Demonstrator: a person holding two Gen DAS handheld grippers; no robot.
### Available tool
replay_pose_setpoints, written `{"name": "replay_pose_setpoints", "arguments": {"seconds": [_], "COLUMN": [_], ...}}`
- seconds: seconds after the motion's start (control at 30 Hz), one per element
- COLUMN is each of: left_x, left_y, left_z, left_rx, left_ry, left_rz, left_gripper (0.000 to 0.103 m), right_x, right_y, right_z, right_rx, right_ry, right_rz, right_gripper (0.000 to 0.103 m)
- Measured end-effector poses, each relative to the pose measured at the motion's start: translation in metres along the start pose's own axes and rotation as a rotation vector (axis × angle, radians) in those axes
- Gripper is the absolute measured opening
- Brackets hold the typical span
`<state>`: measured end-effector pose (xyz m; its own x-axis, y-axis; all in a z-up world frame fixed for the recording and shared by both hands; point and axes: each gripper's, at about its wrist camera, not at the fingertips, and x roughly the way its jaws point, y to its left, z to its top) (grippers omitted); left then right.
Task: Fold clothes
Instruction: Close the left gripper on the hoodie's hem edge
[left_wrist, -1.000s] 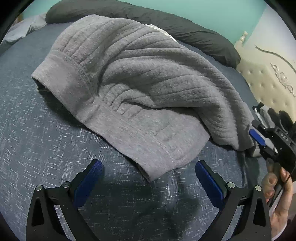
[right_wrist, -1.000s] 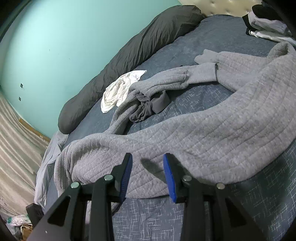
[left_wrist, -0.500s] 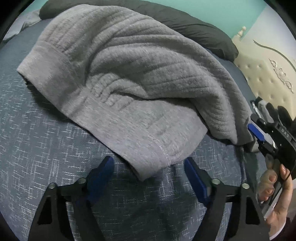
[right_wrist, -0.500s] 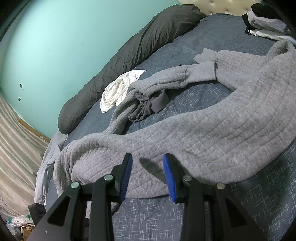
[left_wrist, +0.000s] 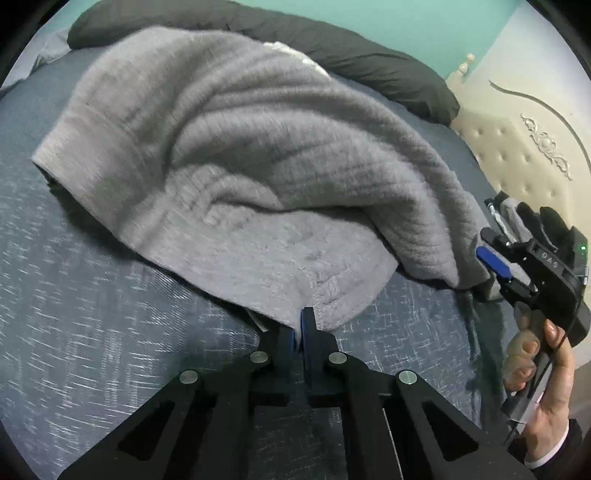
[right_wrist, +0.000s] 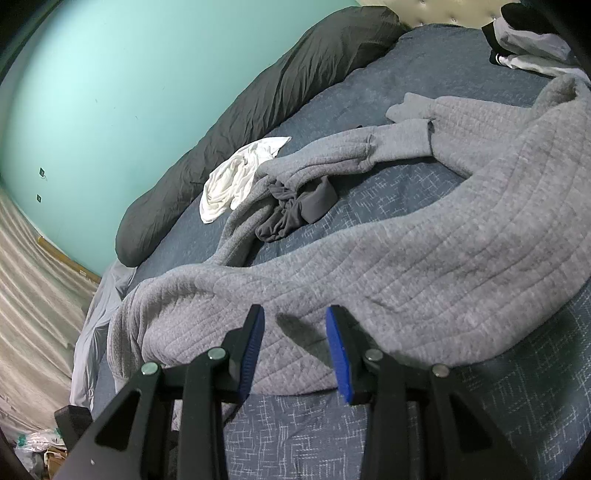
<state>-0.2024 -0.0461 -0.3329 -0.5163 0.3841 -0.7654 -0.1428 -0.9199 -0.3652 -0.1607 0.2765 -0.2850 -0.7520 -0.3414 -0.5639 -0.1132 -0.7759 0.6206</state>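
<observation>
Blue bedspread (left_wrist: 92, 332) carries grey sweatshirt (left_wrist: 258, 166), spread loosely. Left gripper (left_wrist: 302, 328) pinched tight on its near hem corner. Right gripper (right_wrist: 295, 350) parted, empty, pads straddling the sweatshirt's opposite edge.

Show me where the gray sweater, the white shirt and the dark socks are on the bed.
gray sweater (right_wrist: 424, 258), right wrist view, on the quilted body panel.
white shirt (right_wrist: 232, 181), right wrist view, on the middle of the crumpled bundle.
dark socks (right_wrist: 295, 210), right wrist view, on the bunched fabric beside the sleeve.
</observation>
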Motion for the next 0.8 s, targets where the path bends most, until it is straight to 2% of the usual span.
{"name": "replay_pose_setpoints", "arguments": {"seconds": [0.33,0.43,0.8], "left_x": [-0.014,-0.042,-0.128], "left_y": [0.009,0.006,0.057], "left_z": [0.022,0.036,0.068], "left_rx": [0.001,0.007,-0.034], "left_ry": [-0.042,-0.076,-0.185], "left_rz": [-0.001,0.024,0.15], "left_gripper": [0.003,0.002,0.002], "right_x": [0.0,-0.002,-0.01], "right_y": [-0.001,-0.001,0.001], "right_z": [0.0,0.001,0.004], "right_rx": [0.007,0.002,0.002], "right_ry": [0.0,-0.009,-0.061], "right_rz": [0.006,0.008,0.023], "right_gripper": [0.035,0.035,0.035]}}
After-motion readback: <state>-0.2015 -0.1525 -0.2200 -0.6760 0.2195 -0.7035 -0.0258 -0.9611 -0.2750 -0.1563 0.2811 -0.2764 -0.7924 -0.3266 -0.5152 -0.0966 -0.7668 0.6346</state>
